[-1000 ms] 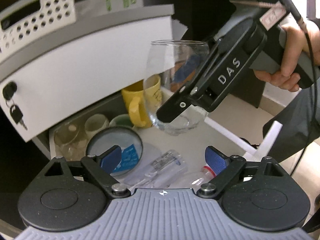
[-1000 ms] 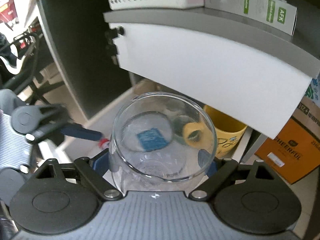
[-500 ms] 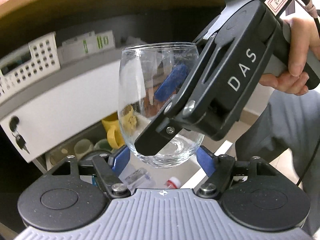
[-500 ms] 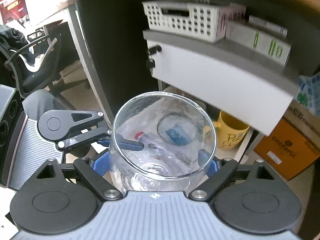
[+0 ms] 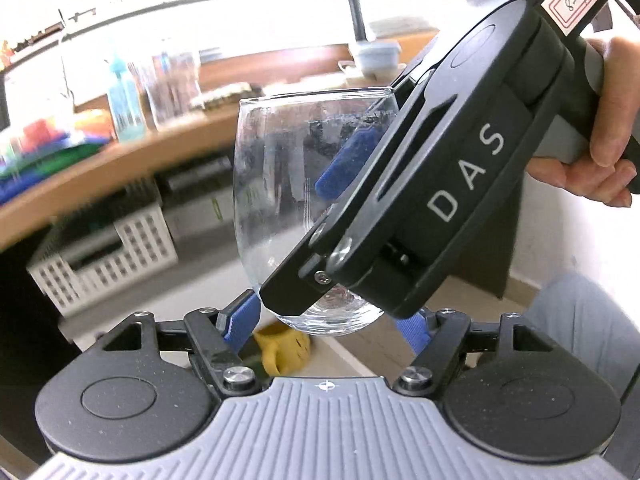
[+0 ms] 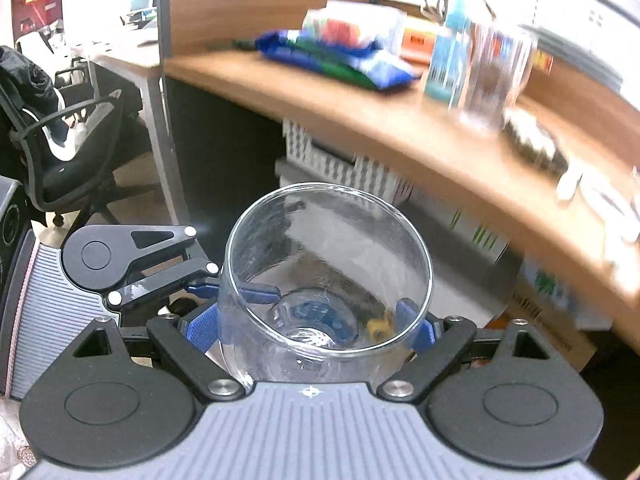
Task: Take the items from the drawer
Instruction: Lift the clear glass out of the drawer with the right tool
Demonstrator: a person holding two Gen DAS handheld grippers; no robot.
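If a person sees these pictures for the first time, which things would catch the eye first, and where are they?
First, the clear stemless glass, upright and empty, gripped between the blue fingers of the right gripper at picture centre. The open left gripper sits just below it. Behind, a wooden desk carries a blurred blue bottle and colourful packets.

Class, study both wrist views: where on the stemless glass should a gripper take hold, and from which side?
Grip the stemless glass across its wide lower belly, one pad on each flank, coming in level from the side. It stands upright, mouth open upward, and the walls bulge, then narrow toward the rim. The right gripper holds it this way; the left gripper stands open below.
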